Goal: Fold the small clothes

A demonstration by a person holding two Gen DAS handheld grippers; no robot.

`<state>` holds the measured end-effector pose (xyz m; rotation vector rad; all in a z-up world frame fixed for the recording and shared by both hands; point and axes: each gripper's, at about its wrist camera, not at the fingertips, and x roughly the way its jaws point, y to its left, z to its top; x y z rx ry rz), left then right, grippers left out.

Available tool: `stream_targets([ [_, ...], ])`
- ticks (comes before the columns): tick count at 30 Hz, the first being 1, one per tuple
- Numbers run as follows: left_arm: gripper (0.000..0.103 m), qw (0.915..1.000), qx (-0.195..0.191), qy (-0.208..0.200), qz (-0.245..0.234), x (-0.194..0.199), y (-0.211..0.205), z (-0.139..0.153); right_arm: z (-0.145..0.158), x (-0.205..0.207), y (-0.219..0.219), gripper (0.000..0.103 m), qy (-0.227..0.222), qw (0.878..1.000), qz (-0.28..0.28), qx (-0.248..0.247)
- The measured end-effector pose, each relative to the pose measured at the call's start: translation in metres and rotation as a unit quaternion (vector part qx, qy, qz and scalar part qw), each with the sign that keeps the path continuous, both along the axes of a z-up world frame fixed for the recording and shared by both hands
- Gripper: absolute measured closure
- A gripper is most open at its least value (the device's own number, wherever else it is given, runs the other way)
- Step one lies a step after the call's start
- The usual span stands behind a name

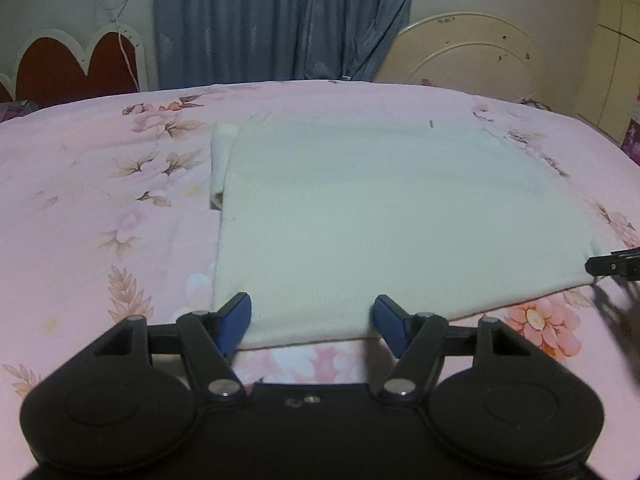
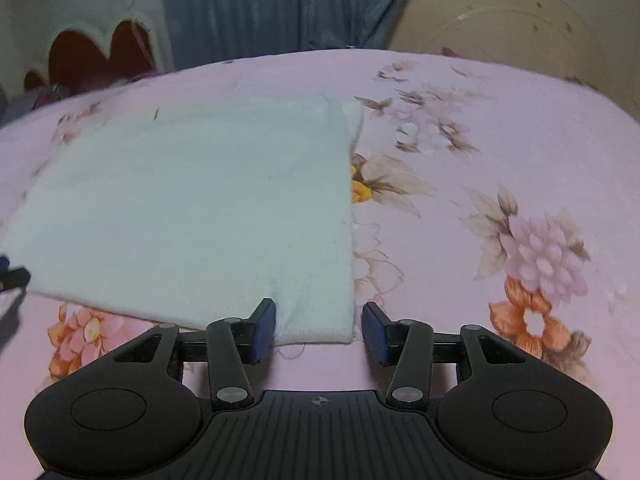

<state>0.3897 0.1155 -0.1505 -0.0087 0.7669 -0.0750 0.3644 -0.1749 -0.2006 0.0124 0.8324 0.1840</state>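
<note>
Both grippers are tilting down over the bed [image 1: 100,168]: the left gripper [image 1: 312,326] and right gripper [image 2: 319,330] are each straddling a near corner of the one white garment [image 1: 380,208], jaws standing apart, not pinching it. The garment is lying flat on the pink floral sheet.

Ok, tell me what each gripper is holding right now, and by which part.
Nothing is held. The left gripper and right gripper stand open at the near corners of the white garment, pads not pressing it.

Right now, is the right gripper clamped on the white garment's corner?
No: the right gripper straddles the white garment corner, with a gap beside its right pad.
</note>
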Motion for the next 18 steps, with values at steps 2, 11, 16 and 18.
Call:
stream_targets([
  [2, 0.036, 1.0000, 0.001, 0.002, 0.003, 0.000, 0.000, 0.001, 0.006, -0.002, 0.004, 0.076, -0.011, 1.000, 0.004, -0.012],
  [11, 0.036, 0.9999, 0.008, 0.006, 0.008, -0.005, -0.003, 0.000, -0.008, -0.008, -0.014, 0.081, -0.012, 1.000, -0.023, -0.004],
  [16, 0.036, 0.9998, 0.014, 0.008, 0.010, -0.005, -0.004, 0.000, 0.008, -0.022, -0.015, 0.080, -0.054, 0.997, -0.044, -0.021],
  [18, 0.036, 0.9997, 0.017, 0.008, 0.012, -0.004, -0.006, 0.000, 0.013, -0.028, -0.011, 0.081, -0.074, 0.997, -0.027, -0.014],
])
